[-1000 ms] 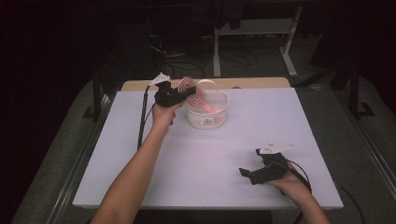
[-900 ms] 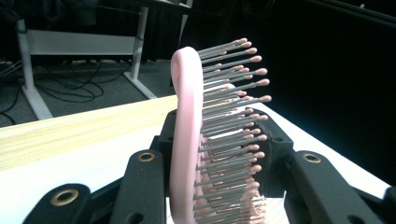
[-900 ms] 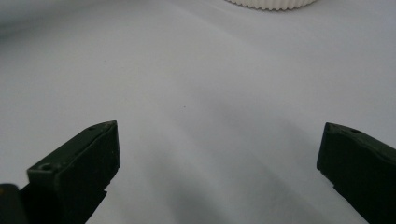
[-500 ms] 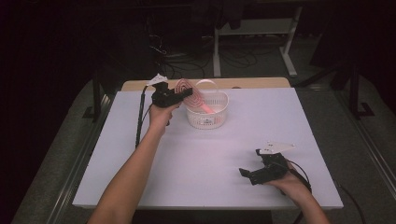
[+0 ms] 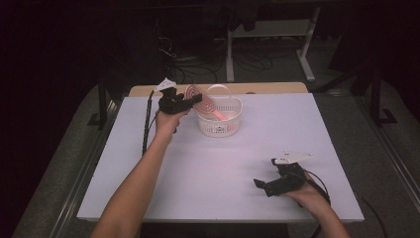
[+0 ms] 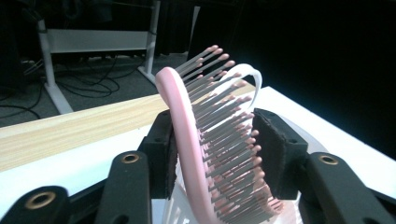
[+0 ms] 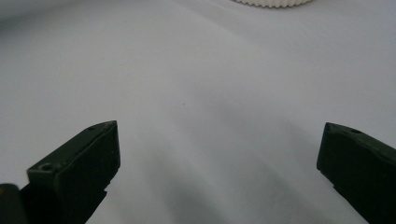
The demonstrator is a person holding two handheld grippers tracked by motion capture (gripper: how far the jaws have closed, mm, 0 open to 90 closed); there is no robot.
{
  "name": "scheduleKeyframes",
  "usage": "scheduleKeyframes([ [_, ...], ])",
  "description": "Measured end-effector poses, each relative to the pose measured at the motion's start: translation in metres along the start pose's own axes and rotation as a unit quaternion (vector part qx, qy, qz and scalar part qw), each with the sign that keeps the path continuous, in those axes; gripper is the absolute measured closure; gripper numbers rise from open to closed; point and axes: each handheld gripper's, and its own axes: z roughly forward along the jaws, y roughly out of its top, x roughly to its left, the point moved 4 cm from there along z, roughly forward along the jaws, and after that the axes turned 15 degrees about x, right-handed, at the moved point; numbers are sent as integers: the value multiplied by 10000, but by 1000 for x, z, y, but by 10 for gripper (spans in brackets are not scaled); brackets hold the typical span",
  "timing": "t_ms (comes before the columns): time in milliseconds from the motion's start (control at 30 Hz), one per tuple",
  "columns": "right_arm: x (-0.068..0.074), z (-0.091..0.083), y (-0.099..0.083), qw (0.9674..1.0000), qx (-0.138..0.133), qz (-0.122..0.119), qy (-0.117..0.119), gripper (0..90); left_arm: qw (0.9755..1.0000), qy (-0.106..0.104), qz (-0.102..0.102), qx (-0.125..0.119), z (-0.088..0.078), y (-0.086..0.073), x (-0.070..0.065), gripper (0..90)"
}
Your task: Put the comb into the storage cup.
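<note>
A pink hairbrush (image 5: 196,93) with grey bristles stands tilted in a white slotted basket (image 5: 229,127), head up at the basket's left rim and handle down inside. My left gripper (image 5: 194,99) is level at that rim with the brush head (image 6: 187,140) between its jaws. The jaws have just been opening, and the pads now flank the pink back and the bristle tips loosely. The basket's white bail handle (image 6: 249,77) rises behind the brush. My right gripper (image 5: 263,184) rests low near the table's front right, open with nothing but bare white table between its jaws (image 7: 219,158).
The white tabletop (image 5: 218,168) has a wooden strip (image 5: 267,88) along its far edge. A black cable (image 5: 146,124) runs down the table's left side. Dark floor, cables and a white frame (image 5: 270,29) lie beyond. The basket's rim (image 7: 271,2) shows ahead of the right gripper.
The left hand has shifted only slightly at the basket's rim, the brush head still between its jaws. The right hand has kept still.
</note>
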Motion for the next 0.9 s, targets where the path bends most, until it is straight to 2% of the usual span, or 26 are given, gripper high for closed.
scheduleKeyframes([
  [233,0,1,0,10000,19,-11,-15,0,9998,82,156,120,-2,-5,1,427],
  [500,1,1,0,10000,23,-10,-22,0,9992,251,298,107,-10,-7,1,326],
  [800,1,0,0,10000,25,-15,-25,0,9983,261,456,252,-19,-9,0,221],
  [900,1,1,0,10000,26,-17,-27,0,9975,289,568,315,-25,-11,-1,199],
])
